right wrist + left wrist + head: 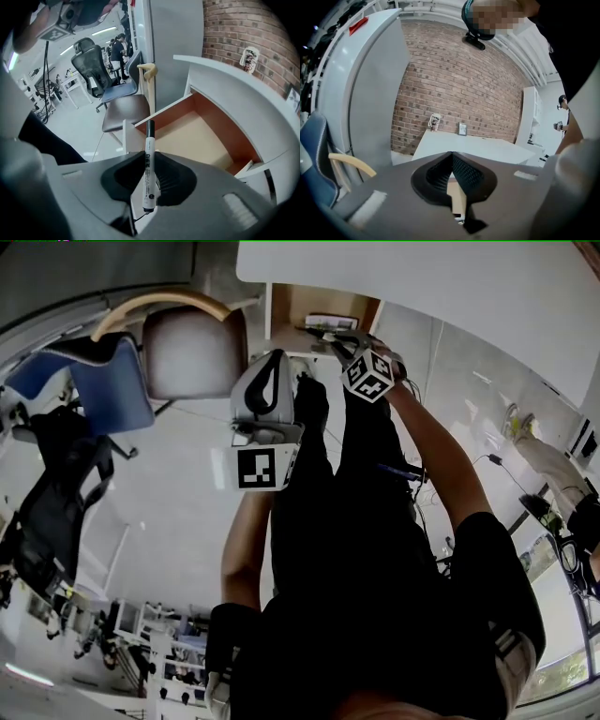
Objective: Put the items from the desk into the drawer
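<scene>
1. Black ribbed pads [168, 178] of the right gripper [150, 154] clamp a white marker [146, 173]. The marker sits between the jaws, above the front of the open drawer [197, 136].
2. Its long axis runs almost along the jaws' own line. The black cap points forward past the fingertips, and the tail points back toward the camera.
3. The left gripper [451, 157] has its jaws pressed together with nothing between them. It faces the desk [478, 145] and the brick wall.
4. Likely risk: the round barrel is pinched across a narrow line, so it could pivot or slide in the pads if the gripper tilts further.
5. Likely risk: the cap sticks out ahead, level with the drawer's white front panel [125, 136], and could knock against it.
6. Likely risk: letting go short of the wooden floor of the drawer would drop the marker beside the chair [124, 112].
</scene>
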The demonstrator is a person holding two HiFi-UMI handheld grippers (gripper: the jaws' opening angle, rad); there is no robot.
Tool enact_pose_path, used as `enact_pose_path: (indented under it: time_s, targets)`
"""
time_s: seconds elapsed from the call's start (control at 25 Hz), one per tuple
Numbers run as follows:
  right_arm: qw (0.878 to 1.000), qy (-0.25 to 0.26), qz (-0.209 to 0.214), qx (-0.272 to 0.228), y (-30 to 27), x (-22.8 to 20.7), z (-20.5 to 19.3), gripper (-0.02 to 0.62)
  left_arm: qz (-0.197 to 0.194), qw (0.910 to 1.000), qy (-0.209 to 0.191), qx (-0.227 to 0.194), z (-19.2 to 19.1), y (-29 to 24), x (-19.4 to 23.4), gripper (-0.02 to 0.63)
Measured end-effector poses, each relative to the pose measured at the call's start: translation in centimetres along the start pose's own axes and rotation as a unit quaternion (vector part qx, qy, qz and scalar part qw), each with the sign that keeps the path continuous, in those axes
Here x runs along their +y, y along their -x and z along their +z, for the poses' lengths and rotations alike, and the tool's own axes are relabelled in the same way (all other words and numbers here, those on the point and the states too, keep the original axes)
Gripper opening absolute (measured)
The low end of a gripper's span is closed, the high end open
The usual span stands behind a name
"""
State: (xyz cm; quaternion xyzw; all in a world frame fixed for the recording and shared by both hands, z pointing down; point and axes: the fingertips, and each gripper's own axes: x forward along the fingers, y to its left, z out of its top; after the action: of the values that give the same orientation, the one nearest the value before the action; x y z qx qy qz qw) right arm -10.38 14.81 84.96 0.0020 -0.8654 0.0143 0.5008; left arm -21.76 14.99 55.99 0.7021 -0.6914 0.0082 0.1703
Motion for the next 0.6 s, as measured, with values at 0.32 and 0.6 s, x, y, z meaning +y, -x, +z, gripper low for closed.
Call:
enact_pose_path:
  time_s: [0.32, 0.6]
  targets:
    - [0.999, 0.01, 0.016, 0.026, -4.1, 0.2, -2.9, 0.069, 0.003, 0.9993, 0.016, 0.033, -4.3, -1.1, 1.1, 0.014]
    - [0.997, 0.037, 0.039, 0.058, -7.0, 0.9, -4.4, 0.069, 0.007, 0.9985, 0.029, 0.046, -5.7, -1.7, 1.7, 0.014]
